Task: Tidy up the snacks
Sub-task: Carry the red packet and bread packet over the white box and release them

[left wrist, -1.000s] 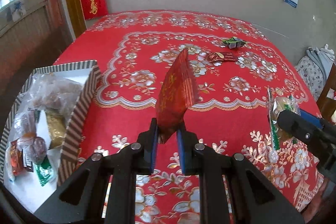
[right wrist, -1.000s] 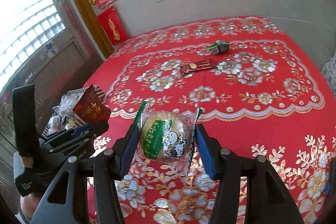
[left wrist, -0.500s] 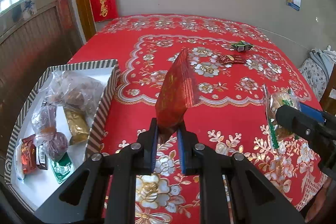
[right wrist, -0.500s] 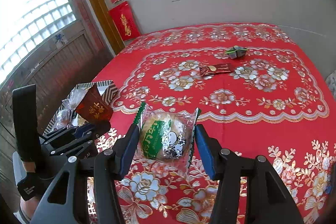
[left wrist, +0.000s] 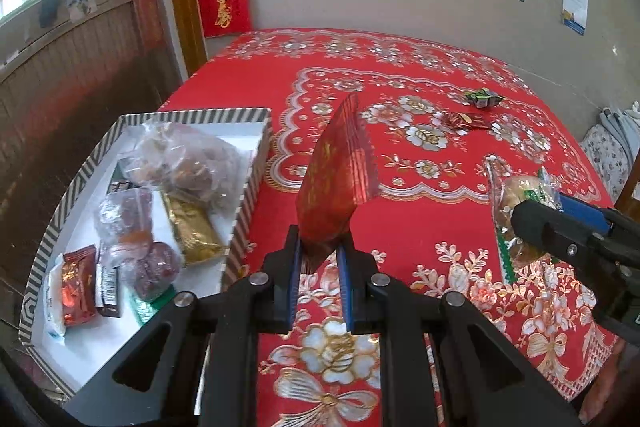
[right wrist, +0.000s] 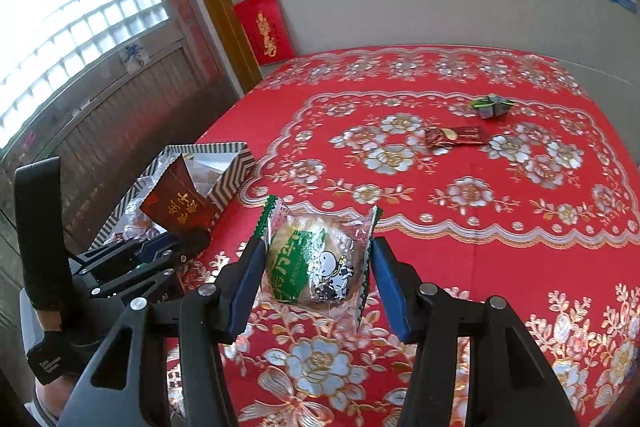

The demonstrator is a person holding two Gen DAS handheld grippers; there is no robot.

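My left gripper is shut on the lower corner of a red foil snack packet that stands upright above the tablecloth, just right of the striped box. The same left gripper and red packet show at the left of the right wrist view. My right gripper is shut on a clear-wrapped bun with a green label and a cartoon dog, held above the cloth. That bun appears at the right of the left wrist view. The box holds several wrapped snacks.
Two small snacks lie far out on the red floral tablecloth: a dark red wrapper and a green-and-black one. The striped box sits at the table's left edge, beside a wood-panelled wall and a window.
Both grippers have shifted left toward the striped box with their snacks still gripped; the box now shows larger and nearer the middle in the left wrist view.
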